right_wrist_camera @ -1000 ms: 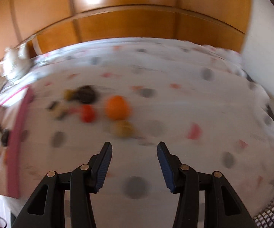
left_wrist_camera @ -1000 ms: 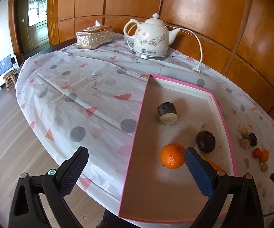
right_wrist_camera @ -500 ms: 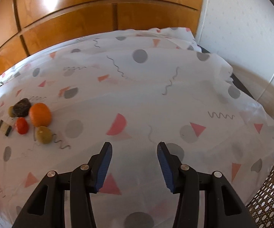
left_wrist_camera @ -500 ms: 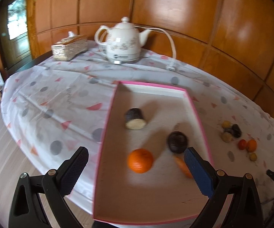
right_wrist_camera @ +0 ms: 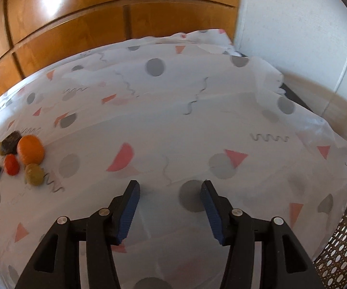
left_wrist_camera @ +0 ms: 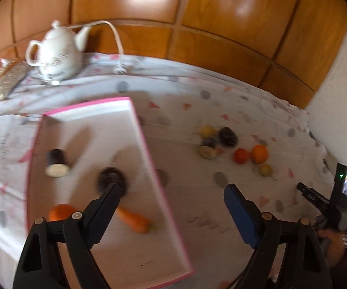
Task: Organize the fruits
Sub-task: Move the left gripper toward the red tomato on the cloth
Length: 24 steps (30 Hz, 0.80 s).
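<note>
The left gripper point(left_wrist_camera: 171, 197) hangs over the right rim of the shallow pink-edged cardboard tray point(left_wrist_camera: 149, 154), its black fingers with blue pads well apart and nothing between them; its jaws have just been closing a little. The picture is blurred. Inside the tray lie a dark cylindrical piece with a pale cut end point(left_wrist_camera: 56, 162), a dark round fruit point(left_wrist_camera: 112, 178) partly behind the left finger, an orange citrus fruit point(left_wrist_camera: 60, 212) at the near left, and an orange carrot point(left_wrist_camera: 133, 219).

To the right of the tray, well apart from it on the white tablecloth with grey dots and pink triangles point(left_wrist_camera: 197, 110), sits a loose cluster: a yellow fruit point(left_wrist_camera: 207, 131), a dark purple fruit point(left_wrist_camera: 227, 136), a dark piece with a pale face point(left_wrist_camera: 208, 150), a small red tomato point(left_wrist_camera: 240, 156), a small orange fruit point(left_wrist_camera: 259, 153) and a yellow-green fruit point(left_wrist_camera: 265, 169).

Beyond the tray stand a white ceramic kettle point(left_wrist_camera: 56, 55) and a silver tissue box point(left_wrist_camera: 7, 79).

The right gripper point(right_wrist_camera: 169, 201) hovers over bare cloth, fingers partly apart and holding nothing; its jaws have just been opening slightly. The cluster lies far to its left, the orange fruit point(right_wrist_camera: 30, 149) touching the tomato point(right_wrist_camera: 11, 164).
</note>
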Available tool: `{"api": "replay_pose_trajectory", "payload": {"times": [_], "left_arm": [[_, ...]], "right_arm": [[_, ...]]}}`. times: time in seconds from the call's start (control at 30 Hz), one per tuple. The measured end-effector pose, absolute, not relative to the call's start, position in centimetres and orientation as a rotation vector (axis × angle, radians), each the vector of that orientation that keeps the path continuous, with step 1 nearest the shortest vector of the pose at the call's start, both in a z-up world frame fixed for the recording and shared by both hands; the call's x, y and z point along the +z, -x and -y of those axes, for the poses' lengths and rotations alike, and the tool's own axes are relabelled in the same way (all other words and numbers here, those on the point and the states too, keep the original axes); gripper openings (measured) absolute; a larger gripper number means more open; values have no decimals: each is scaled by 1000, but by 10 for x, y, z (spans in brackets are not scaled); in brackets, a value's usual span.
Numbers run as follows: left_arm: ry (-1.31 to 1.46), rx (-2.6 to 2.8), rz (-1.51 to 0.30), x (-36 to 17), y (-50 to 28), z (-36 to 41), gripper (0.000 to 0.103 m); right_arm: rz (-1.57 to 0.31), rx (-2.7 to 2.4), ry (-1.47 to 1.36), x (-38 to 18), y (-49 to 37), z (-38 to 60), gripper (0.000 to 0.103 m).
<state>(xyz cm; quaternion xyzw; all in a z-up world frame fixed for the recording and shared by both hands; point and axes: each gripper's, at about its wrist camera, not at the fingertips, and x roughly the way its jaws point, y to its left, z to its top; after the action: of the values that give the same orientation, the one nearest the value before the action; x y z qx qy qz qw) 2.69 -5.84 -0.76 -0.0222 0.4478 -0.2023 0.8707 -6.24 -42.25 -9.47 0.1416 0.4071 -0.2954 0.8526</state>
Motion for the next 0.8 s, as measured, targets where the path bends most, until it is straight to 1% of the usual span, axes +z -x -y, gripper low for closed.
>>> {"api": "replay_pose_trajectory", "payload": {"times": [0.07, 0.27, 0.53, 0.6, 0.8], "left_arm": [[39, -443, -950, -10, -31, 74, 87], [12, -490, -976, -17, -41, 111, 73], [-25, -572, -1026, -31, -58, 166, 45], [-35, -578, -1046, -37, -64, 179, 43], [-32, -580, -1088, -51, -85, 206, 43]], "right_arm": [[-847, -659, -323, -95, 66, 432, 54], [-815, -738, -381, -98, 77, 448, 56], [-752, -772, -348, -104, 77, 442, 67], [-742, -777, -341, -104, 76, 441, 69], [-727, -775, -341, -106, 73, 444, 72]]}}
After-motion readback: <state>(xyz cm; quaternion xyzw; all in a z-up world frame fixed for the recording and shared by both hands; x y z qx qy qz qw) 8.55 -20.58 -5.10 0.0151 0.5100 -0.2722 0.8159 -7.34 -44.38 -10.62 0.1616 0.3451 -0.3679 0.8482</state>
